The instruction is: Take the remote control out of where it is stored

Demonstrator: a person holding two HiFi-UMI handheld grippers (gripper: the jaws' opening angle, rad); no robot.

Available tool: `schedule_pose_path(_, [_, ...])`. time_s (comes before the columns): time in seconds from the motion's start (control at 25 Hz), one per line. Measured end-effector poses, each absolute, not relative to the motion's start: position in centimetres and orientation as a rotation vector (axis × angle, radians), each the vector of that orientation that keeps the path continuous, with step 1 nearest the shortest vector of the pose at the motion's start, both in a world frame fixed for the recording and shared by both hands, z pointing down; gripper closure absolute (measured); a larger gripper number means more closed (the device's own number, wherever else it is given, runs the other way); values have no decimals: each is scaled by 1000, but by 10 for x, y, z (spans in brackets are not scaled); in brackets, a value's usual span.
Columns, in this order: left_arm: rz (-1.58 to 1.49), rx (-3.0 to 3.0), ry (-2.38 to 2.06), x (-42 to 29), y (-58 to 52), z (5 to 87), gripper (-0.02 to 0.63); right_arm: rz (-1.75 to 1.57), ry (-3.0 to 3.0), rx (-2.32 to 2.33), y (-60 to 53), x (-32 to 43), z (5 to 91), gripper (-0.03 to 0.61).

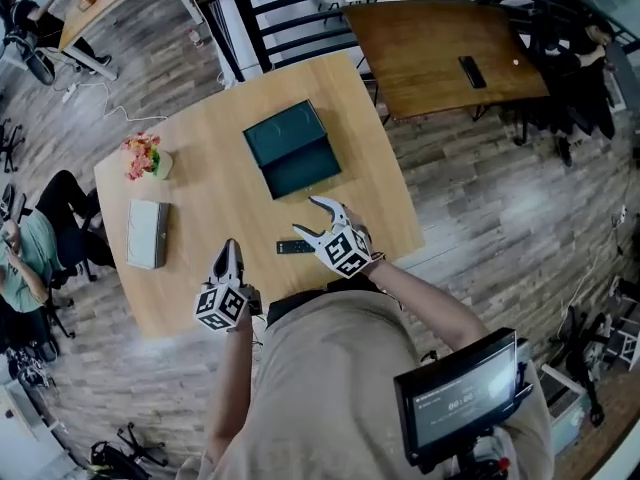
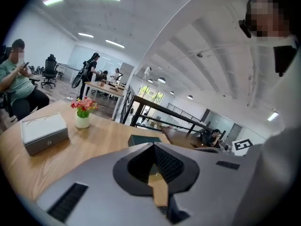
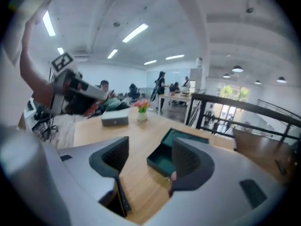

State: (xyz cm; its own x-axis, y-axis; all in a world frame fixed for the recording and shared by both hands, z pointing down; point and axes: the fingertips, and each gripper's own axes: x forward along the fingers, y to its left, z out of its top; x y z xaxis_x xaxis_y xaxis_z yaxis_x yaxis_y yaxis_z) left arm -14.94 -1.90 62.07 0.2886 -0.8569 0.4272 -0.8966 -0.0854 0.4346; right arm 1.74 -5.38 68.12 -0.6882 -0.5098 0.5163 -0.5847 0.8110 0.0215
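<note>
The black remote control (image 1: 295, 247) lies flat on the light wood table (image 1: 200, 128), outside and in front of the open dark green box (image 1: 291, 150). My right gripper (image 1: 322, 220) hangs open just right of and above the remote, with nothing between its fingers. In the right gripper view the right gripper (image 3: 150, 145) frames the green box (image 3: 162, 155), and a dark strip at the lower left looks like the remote (image 3: 123, 199). My left gripper (image 1: 228, 260) is shut and empty near the table's front edge, left of the remote. The left gripper (image 2: 153, 147) points over the table toward the box (image 2: 143, 139).
A grey closed case (image 1: 148, 233) and a small vase of flowers (image 1: 144, 156) stand on the table's left side. A darker second table (image 1: 440, 53) with a small dark object (image 1: 472, 71) is beyond, behind a black railing (image 1: 300, 18). A seated person (image 1: 25, 258) is at the left.
</note>
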Motion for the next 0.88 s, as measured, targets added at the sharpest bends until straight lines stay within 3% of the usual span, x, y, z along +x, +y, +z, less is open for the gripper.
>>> schedule_pose_path(0.08, [2, 2006, -1560, -146, -32, 588, 611, 141, -2550, 1002, -66, 41, 623, 374])
schedule_pose_path(0.16, [-86, 2069, -1569, -150, -41, 550, 611, 72, -2603, 1127, -68, 56, 573, 414])
schedule_pose_path(0.56, [-489, 2299, -1438, -184, -1, 382, 611, -296, -2633, 1469, 5, 72, 416, 414])
schedule_pose_path(0.88, [-376, 2480, -1429, -217, 73, 377, 611, -428, -2516, 1450, 92, 30, 406, 414])
